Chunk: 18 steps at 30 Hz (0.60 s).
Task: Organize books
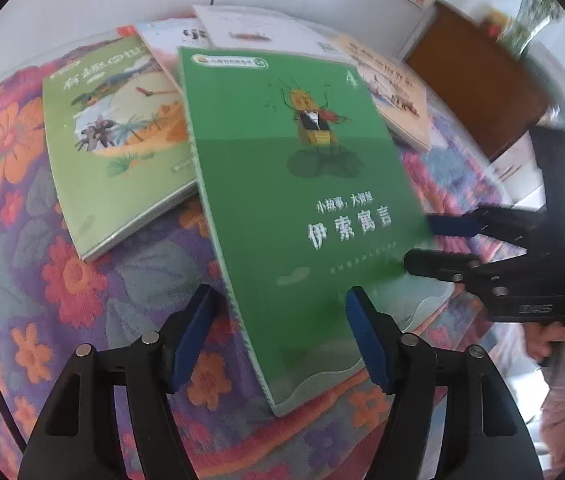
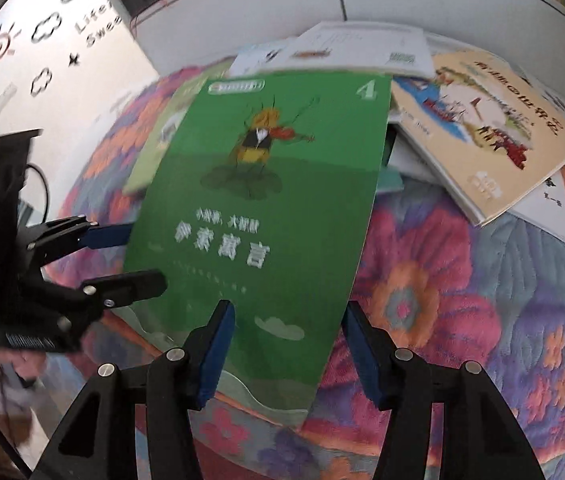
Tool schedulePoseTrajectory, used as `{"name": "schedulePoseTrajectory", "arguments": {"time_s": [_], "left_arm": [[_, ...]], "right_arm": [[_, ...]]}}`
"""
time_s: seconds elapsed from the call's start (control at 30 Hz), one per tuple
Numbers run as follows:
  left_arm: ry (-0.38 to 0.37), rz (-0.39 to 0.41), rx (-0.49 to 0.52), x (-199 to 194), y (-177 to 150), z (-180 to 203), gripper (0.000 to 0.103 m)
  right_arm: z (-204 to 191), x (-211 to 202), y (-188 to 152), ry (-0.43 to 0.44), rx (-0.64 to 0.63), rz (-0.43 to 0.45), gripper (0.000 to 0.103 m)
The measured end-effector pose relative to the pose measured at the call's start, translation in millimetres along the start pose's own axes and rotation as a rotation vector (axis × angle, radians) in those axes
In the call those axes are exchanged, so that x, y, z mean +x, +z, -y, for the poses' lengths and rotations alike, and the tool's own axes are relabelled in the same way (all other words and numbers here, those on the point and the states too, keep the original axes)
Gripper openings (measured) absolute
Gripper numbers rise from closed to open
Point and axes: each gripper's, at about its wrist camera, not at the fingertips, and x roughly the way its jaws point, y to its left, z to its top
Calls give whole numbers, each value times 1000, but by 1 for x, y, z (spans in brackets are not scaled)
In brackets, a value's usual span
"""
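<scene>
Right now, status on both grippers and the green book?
Left gripper and right gripper both astride the green book's near edge, one at each corner. Grip unclear, motion blur. Other books lie behind on the flowered cloth.

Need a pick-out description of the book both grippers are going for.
On the flowered cloth, among the scattered books, it lies nearest and on top. It is the solid green book with a violin-playing insect and a white 4; its neighbours are pale green, cream or white.

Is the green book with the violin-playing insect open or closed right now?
Closed: the green book shows only its full front cover, with no pages spread in either view.
</scene>
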Motion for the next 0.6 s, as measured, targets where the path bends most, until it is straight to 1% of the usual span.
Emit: {"name": "schedulePoseTrajectory", "arguments": {"time_s": [0.1, 0.17, 0.27, 0.37, 0.43, 0.53, 0.6], "left_arm": [[6, 6, -6, -2, 3, -4, 54], [-5, 22, -11, 1, 9, -5, 54], [-40, 45, -48, 5, 18, -12, 50], [-70, 60, -90, 7, 21, -22, 48], [-70, 52, -110, 7, 23, -23, 46], [-37, 15, -115, 3, 27, -21, 46], [-12, 7, -113, 2, 27, -21, 46]], "right_arm": [[10, 5, 7, 37, 17, 37, 55], [16, 8, 14, 60, 42, 46, 56], [20, 12, 20, 76, 51, 67, 56], [16, 12, 20, 64, 45, 74, 55], [16, 11, 20, 63, 78, 67, 54], [17, 10, 24, 59, 118, 45, 48], [17, 7, 26, 64, 123, 41, 38]]}}
